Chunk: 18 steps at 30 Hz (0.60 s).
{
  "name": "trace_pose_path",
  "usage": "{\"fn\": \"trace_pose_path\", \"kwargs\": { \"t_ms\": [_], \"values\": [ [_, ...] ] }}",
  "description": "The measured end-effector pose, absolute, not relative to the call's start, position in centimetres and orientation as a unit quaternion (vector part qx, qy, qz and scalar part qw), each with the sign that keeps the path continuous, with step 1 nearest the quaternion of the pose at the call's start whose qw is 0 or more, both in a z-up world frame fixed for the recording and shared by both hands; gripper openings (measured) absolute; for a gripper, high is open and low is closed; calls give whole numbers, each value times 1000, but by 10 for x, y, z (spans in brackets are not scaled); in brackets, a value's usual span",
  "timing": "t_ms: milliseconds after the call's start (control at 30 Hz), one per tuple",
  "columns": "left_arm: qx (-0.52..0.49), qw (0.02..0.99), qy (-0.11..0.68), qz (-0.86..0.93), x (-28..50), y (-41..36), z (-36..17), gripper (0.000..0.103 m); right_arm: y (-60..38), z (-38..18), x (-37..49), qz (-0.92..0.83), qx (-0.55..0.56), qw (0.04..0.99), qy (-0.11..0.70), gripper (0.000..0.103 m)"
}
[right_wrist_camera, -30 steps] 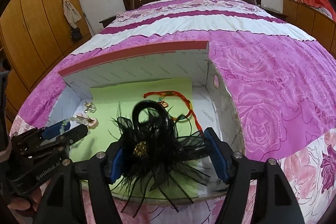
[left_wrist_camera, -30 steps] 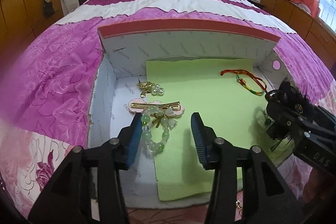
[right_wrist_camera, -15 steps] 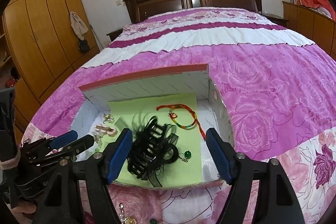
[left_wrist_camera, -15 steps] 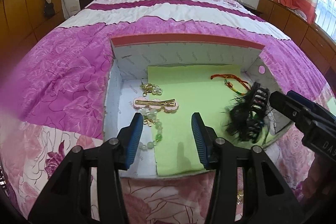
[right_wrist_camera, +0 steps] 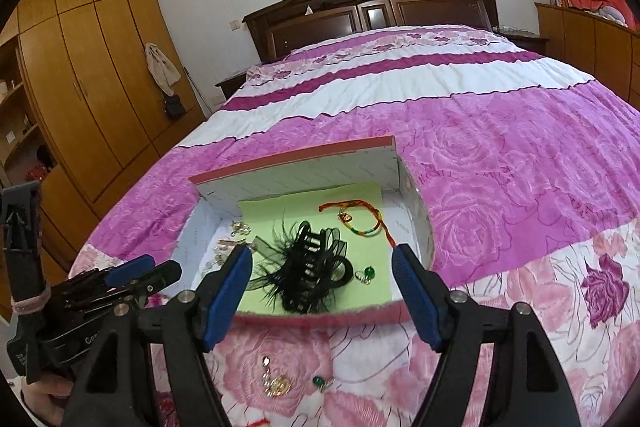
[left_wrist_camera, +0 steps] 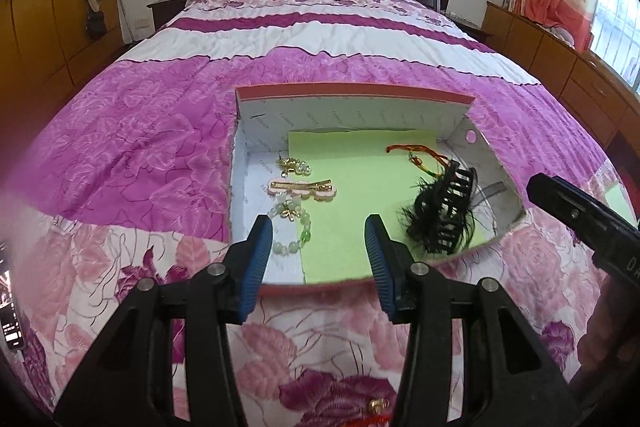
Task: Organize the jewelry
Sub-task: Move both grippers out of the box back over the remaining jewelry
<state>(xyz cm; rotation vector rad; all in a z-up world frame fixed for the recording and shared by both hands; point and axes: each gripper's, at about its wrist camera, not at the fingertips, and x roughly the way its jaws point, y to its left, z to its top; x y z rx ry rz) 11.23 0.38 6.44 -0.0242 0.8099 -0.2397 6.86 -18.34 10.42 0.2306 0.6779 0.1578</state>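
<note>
Right wrist view looks down on a shallow cardboard box (right_wrist_camera: 304, 167) with a red rim and white printed lining, lying on the bed (right_wrist_camera: 500, 155) under a quilted pink and magenta rose bedspread. A sheet of light green paper (right_wrist_camera: 360, 199) covers most of its floor. On that paper lies a black claw hair clip (right_wrist_camera: 308, 267) trimmed with wispy feathers and sheer ribbon, teeth upward; just beside it sits a small green bead earring (right_wrist_camera: 368, 273), and farther back a red, yellow and green woven cord bracelet (right_wrist_camera: 360, 223). Along the box's left side, the left wrist view shows a jade-green bead bracelet (left_wrist_camera: 294, 227), a pink cloud-shaped barrette with a gold bar (left_wrist_camera: 304, 187) and a gold pearl brooch (left_wrist_camera: 294, 165). The right gripper (right_wrist_camera: 322, 291) stands released, its ribbed blue pads wide apart with nothing between them; a second ago those pads clasped the feathered clip above the box, and it now rests inside while the gripper has drawn back and up. The left gripper (left_wrist_camera: 318, 253) is likewise released and empty, having backed away from the bead bracelet. A gold pendant (right_wrist_camera: 276, 383) and another green bead (right_wrist_camera: 318, 381) lie loose on the bedspread in front of the box.
</note>
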Motion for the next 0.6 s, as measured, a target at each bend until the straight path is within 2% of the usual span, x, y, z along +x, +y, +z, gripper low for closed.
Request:
{"fn": "trace_pose_path", "kwargs": {
  "t_ms": [600],
  "values": [
    [-29, 881, 446, -153, 67, 10, 39, 40, -191, 75, 16, 72, 107, 920, 371, 75]
  ]
}}
